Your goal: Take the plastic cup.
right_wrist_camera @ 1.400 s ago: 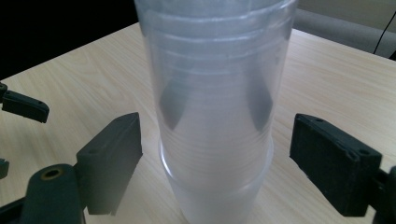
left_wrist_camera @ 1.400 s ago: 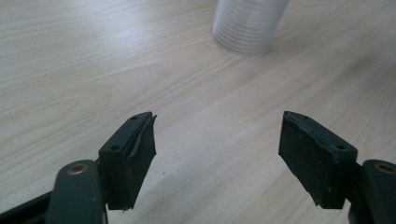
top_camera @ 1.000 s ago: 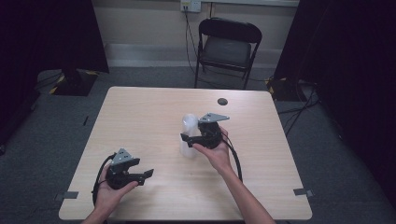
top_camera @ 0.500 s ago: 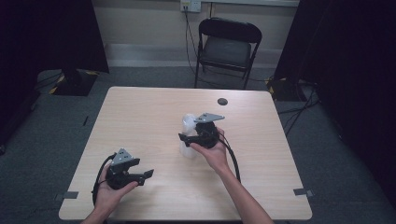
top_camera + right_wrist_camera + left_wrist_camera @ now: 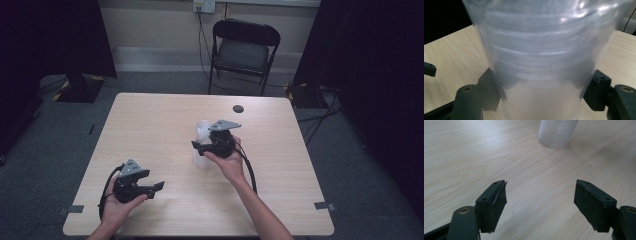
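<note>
Two black jaws of the right gripper [image 5: 541,95] stand on either side of a stack of clear plastic cups [image 5: 541,62], and they have just been closing on it. In the right gripper view the pads meet the ribbed wall of the stack low down, at about 8 o'clock and 4 o'clock of it, so the grip is narrow and it holds the stack. The stack stands upright on the table [image 5: 150,130]. In the high view the right gripper [image 5: 200,146] comes to the stack [image 5: 202,134] from its 3 o'clock side, with the hand behind it and the cable going down along the forearm.

The left gripper [image 5: 540,205] has its jaws wide apart, and only bare wood lies between them. In the left gripper view the bottom of the cup stack [image 5: 557,132] shows at 12 o'clock, well apart from the jaws. In the high view the left gripper [image 5: 159,187] rests in the hand near the 7 o'clock corner of the table, with its jaws pointing toward 3 o'clock.

A small dark round thing [image 5: 238,108] lies on the table at about 1 o'clock from the stack, near the far edge; what it is I cannot tell. A black folding chair [image 5: 243,47] stands beyond the table at 12 o'clock.
</note>
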